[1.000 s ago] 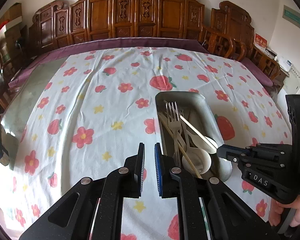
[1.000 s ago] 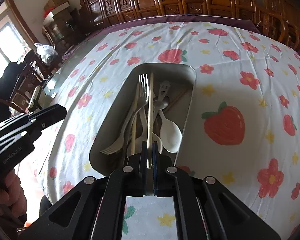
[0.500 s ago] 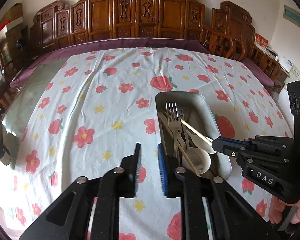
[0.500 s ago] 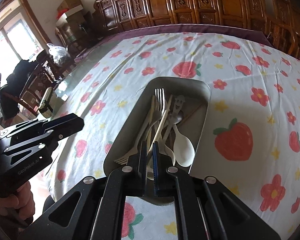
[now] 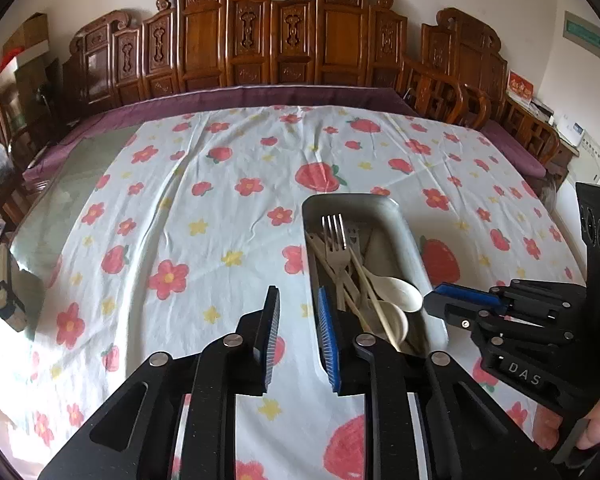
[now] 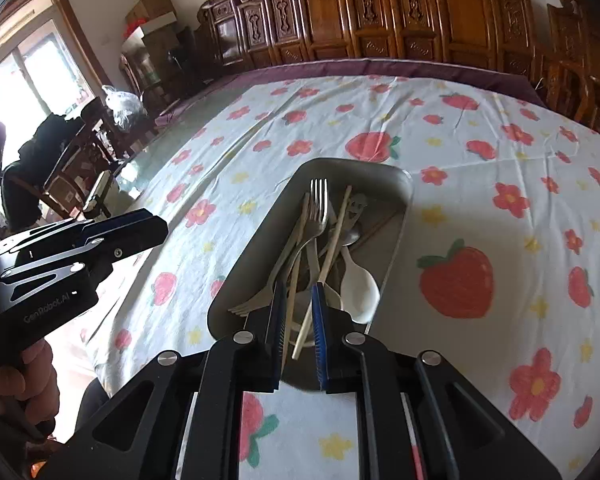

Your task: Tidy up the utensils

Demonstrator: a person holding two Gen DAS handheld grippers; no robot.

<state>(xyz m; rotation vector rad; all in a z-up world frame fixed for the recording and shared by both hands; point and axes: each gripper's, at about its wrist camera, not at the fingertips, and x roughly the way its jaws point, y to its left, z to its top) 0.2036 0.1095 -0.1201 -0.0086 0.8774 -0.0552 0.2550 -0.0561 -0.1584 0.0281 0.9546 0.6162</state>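
Opening over the tray point(image 6: 396, 184), right gripper point(image 6: 298, 324) frees a chopstick point(image 6: 332, 246) lying loose between its jaws. Light, stiff, slippery; pinch mid-shaft. Left gripper point(image 5: 298, 334) spreading, empty.

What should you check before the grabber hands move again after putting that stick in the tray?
1. Right gripper let go of the chopstick: ok, its jaws are opening and the pads no longer press it, though it lies between them.
2. Chopstick lying in the metal tray: ok, it rests on the fork and white spoon.
3. Left gripper empty: ok, jaws opening with only tablecloth showing between.
4. Tray flat on the cloth: ok.
5. More utensils left outside the tray: cannot tell, none show on the visible cloth.
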